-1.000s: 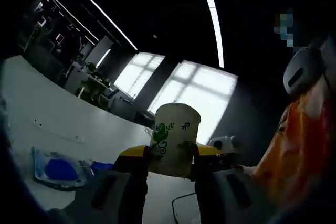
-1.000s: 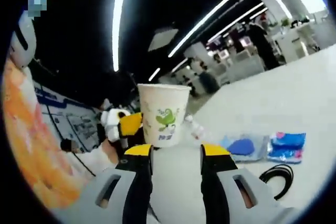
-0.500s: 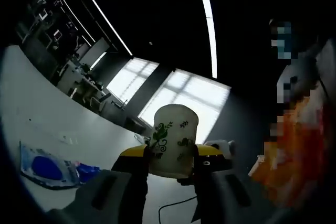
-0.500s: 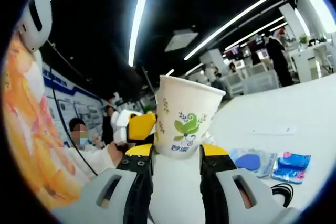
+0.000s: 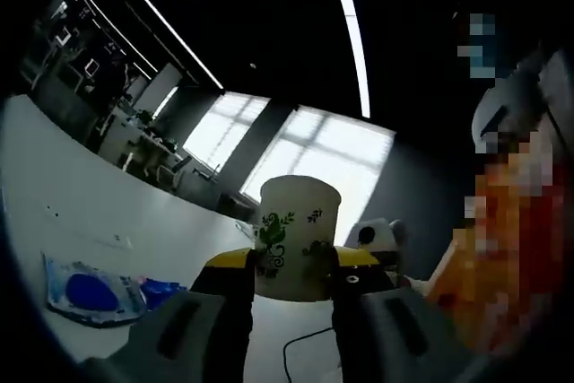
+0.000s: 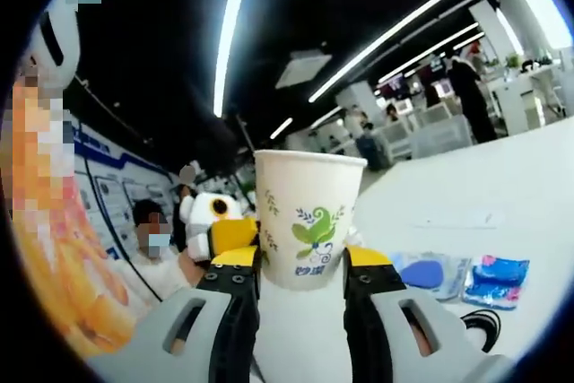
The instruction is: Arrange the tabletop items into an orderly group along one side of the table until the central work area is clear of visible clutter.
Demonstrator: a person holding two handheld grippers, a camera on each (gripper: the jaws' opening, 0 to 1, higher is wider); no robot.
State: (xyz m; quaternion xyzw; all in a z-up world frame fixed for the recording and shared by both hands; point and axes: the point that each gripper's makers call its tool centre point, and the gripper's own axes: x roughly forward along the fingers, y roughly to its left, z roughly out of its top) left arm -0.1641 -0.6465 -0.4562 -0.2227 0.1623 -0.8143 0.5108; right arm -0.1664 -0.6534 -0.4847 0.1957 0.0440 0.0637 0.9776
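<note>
Since 1 second ago, the white paper cup with green leaf print (image 6: pixel 307 219) got closed in on by the right gripper (image 6: pixel 301 262); now it's pinched by both, left gripper (image 5: pixel 289 262) included, mid-air above the white table (image 6: pixel 502 190), so a handover seems likely

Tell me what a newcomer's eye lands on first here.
A white paper cup with a green leaf print, held up between both grippers' jaws, sits at the centre of both views. Behind it, on the white table, lie blue plastic packets and a black cable.
</note>
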